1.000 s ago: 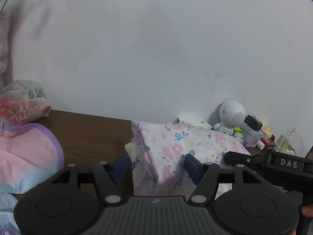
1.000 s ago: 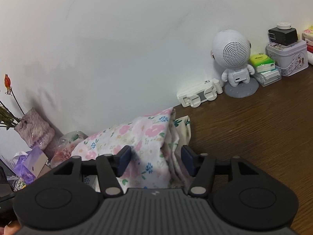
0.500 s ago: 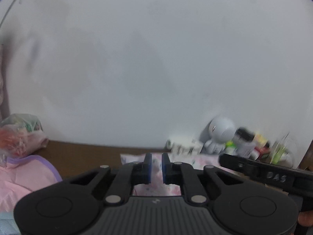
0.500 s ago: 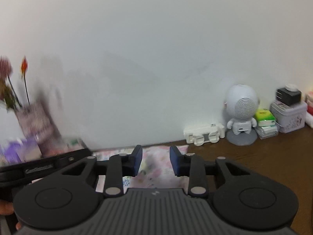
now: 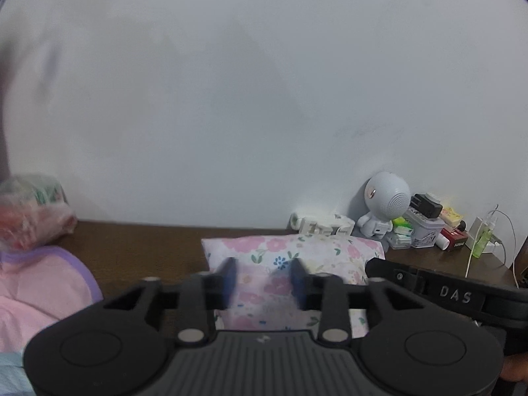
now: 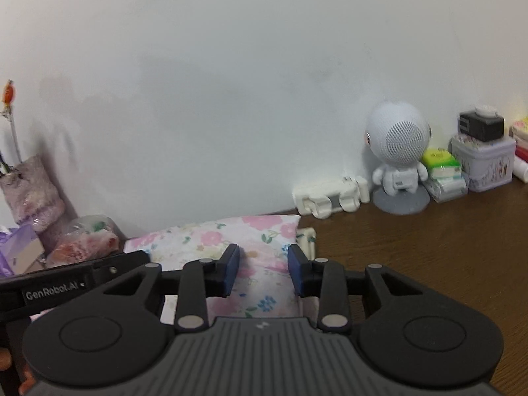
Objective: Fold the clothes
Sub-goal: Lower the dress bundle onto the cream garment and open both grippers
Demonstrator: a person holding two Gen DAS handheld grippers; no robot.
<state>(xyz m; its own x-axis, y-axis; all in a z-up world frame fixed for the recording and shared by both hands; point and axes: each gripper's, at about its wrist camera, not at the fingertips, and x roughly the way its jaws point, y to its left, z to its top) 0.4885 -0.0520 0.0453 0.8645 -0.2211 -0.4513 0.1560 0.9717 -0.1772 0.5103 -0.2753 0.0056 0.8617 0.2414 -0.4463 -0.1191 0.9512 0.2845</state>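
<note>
Right wrist, brown table [image 6: 429, 250] (white wall [image 6: 231, 82])

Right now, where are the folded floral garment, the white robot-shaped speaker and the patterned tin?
folded floral garment [image 6: 231, 234], right wrist view, top face.
white robot-shaped speaker [image 6: 397, 135], right wrist view, mesh head.
patterned tin [image 6: 485, 161], right wrist view, front wall.

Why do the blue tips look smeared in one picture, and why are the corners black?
Left wrist view: the left claw is opening over the floral garment, so its tips blur. Right wrist view: the right claw looks sharper, and the speaker figure is soft. Both views: fisheye lenses darken the corners.
</note>
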